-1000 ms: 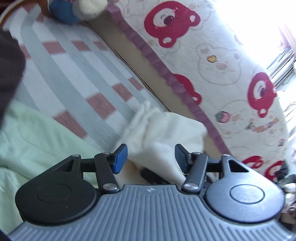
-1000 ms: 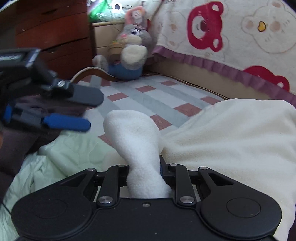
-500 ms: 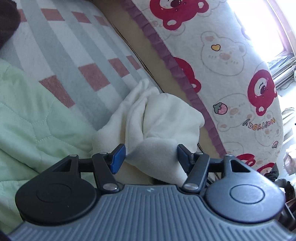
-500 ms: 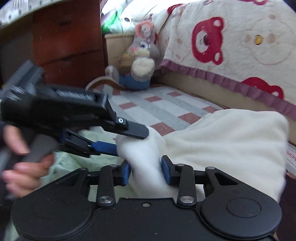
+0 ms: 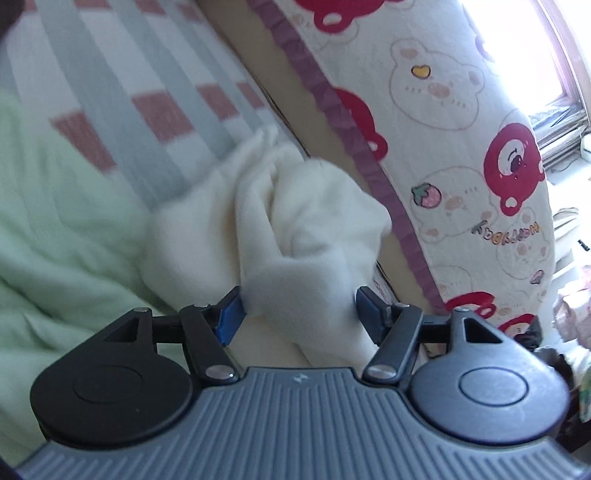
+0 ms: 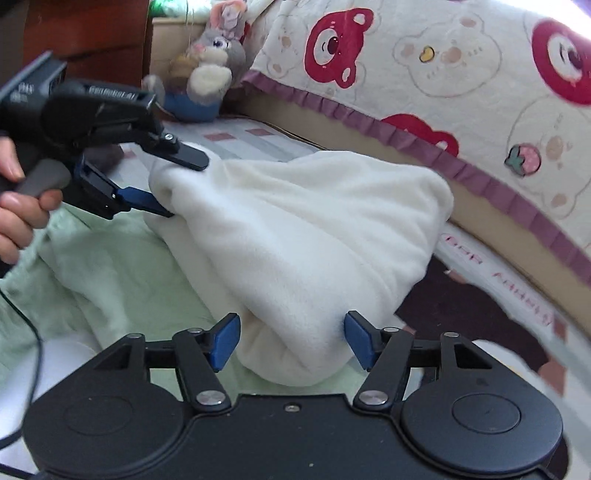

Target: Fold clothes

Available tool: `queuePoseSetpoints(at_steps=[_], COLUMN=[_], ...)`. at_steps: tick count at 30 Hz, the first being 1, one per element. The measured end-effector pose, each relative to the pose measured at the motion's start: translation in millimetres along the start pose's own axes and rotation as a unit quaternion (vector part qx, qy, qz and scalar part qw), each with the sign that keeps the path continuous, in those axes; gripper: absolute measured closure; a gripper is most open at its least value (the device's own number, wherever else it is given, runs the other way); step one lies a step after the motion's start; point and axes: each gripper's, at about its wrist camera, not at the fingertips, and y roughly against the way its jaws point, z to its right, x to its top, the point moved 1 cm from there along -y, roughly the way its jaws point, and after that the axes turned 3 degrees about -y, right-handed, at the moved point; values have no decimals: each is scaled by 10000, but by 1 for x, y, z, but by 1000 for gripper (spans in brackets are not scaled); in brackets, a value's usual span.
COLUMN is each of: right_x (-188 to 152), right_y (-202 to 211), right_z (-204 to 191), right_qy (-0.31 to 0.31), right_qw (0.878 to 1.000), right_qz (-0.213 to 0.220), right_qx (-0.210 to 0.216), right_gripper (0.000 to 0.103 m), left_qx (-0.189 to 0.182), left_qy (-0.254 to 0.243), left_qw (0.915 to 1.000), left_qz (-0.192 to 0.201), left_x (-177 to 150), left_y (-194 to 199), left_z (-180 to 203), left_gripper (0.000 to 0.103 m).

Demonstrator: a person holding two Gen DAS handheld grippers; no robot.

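A cream fleece garment (image 5: 303, 221) lies bunched on the bed, partly on a pale green quilt (image 5: 55, 229). My left gripper (image 5: 299, 306) has its jaws opening, and a fold of the fleece sits between the blue pads without being squeezed. In the right wrist view the left gripper (image 6: 183, 186) straddles the far corner of the fleece (image 6: 303, 229), one finger above it and one below. My right gripper (image 6: 290, 336) is also opening, with the near end of the fleece loose between its pads.
A checked grey, white and red sheet (image 5: 129, 74) covers the bed. A bear-print quilt (image 6: 443, 55) with a purple frill runs along the far side. A plush rabbit (image 6: 214, 62) sits by dark wooden furniture (image 6: 92, 29). A person's hand (image 6: 18, 210) grips the left handle.
The right jaws have spread apart and let go of the fleece fold they pinched. The left gripper has come in around the fleece's far corner, with its jaws a little wider.
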Motion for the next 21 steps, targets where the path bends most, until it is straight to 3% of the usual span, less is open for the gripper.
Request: queuePoseSetpoints(at_steps=[4, 9, 11, 12, 16, 18, 21], right_x=[2, -7, -5, -4, -2, -3, -3], right_y=[-12, -26, -27, -23, -12, -13, -14], right_z=[2, 28, 34, 32, 9, 7, 10], right_qy=[-157, -1597, -1909, -1865, -1086, -1047, -1068], right_qw=[9990, 9849, 9787, 9802, 9937, 9941, 9940], right_qz=[-276, -672, -692, -601, -257, -253, -216], right_qx=[-310, -22, 303, 280, -43, -103, -110], right_gripper=[34, 35, 54, 55, 58, 59, 59], left_qx=[79, 243, 303, 351, 806, 855, 493], left_qy=[-58, -5, 50, -4, -632, -559, 187], left_qw=[10000, 9997, 9992, 9989, 9946, 9948, 9981], left_qz=[-19, 99, 248, 304, 165, -37, -320], left_x=[-2, -2, -6, -7, -5, -5, -13], left_y=[-2, -1, 5, 6, 10, 14, 22], left_z=[2, 6, 10, 13, 30, 32, 18], left_gripper=[37, 38, 42, 47, 50, 50, 50])
